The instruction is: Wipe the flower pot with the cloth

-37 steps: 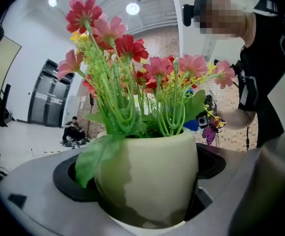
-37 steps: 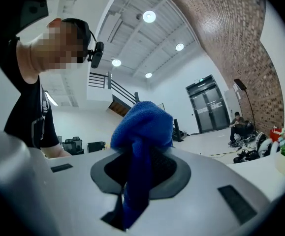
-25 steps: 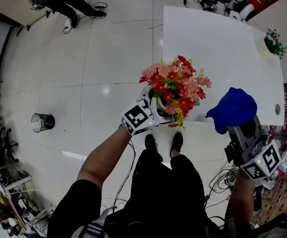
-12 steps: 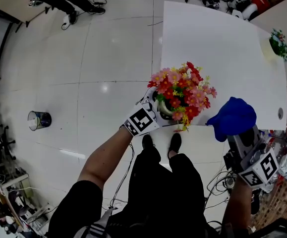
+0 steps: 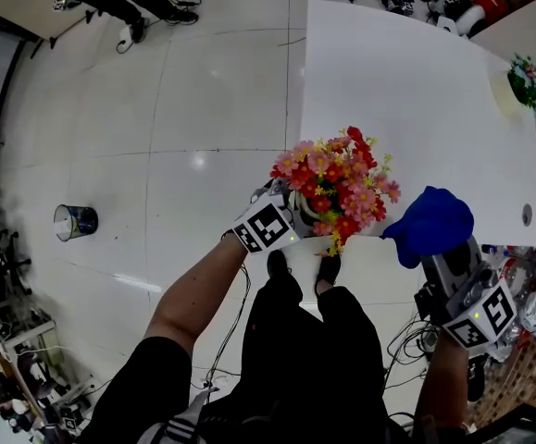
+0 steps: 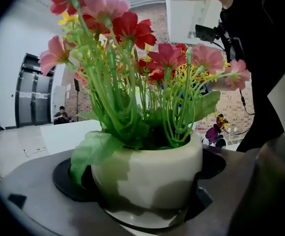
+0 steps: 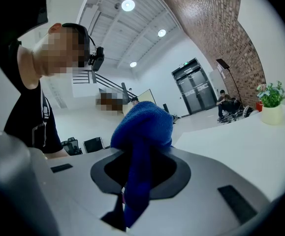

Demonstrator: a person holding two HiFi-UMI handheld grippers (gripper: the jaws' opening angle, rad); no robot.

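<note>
My left gripper [image 5: 284, 218] clamps the pot [image 6: 152, 173] at the table [image 5: 416, 91] edge. My right gripper [image 5: 448, 268] pinches the cloth [image 5: 432, 222], at the pot's 3 o'clock. This looks like the approach: next, press cloth onto pot wall.

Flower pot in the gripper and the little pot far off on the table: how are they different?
The flower pot is clamped in the left gripper; the far pot stands on the white table. The flower pot brims with red and pink blooms; the far pot shows mostly green leaves. Both are pale pots.
</note>
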